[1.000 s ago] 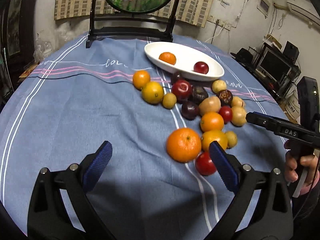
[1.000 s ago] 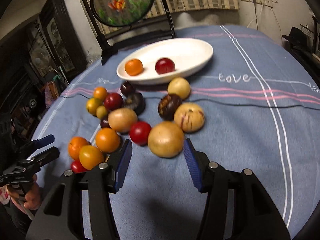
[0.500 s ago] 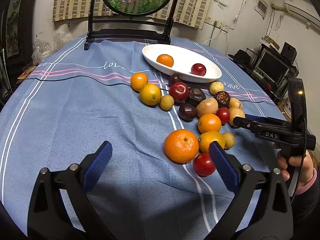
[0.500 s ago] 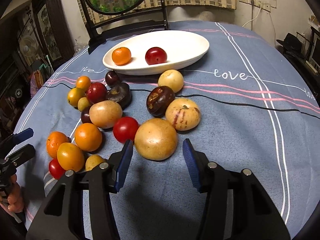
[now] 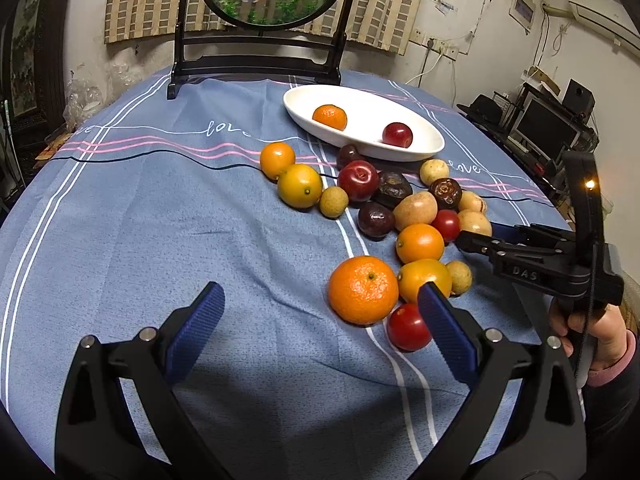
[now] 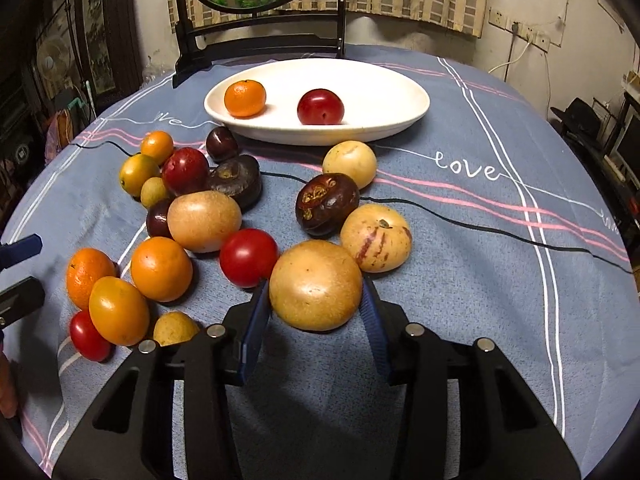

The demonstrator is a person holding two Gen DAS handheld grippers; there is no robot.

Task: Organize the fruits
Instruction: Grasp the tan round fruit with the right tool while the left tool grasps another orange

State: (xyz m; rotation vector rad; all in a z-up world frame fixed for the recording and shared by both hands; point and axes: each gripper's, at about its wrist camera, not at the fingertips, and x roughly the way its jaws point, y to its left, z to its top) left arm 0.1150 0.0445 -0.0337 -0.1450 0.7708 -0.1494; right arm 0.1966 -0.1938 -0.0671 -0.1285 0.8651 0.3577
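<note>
A white oval dish (image 6: 384, 80) at the back holds an orange mandarin (image 6: 245, 98) and a red plum (image 6: 320, 106). Several oranges, plums, tomatoes and tan fruits lie loose on the blue cloth in front of it. My right gripper (image 6: 316, 300) has its blue pads against both sides of a large tan round fruit (image 6: 315, 284), which rests on the cloth. My left gripper (image 5: 320, 320) is open and empty, low over the cloth, with a big mandarin (image 5: 363, 290) and a red tomato (image 5: 408, 327) by its right finger. The right gripper also shows in the left wrist view (image 5: 472, 240).
A black stand (image 5: 256, 64) with a round fish picture stands at the table's far edge. The blue striped cloth (image 5: 160, 220) covers the round table. Electronics and shelves (image 5: 552, 128) sit beyond the right edge. A dark cabinet (image 6: 100, 40) is at the far left.
My right gripper moved forward around the large tan fruit and narrowed until its pads reached the fruit's sides. The left gripper stayed open and hardly moved.
</note>
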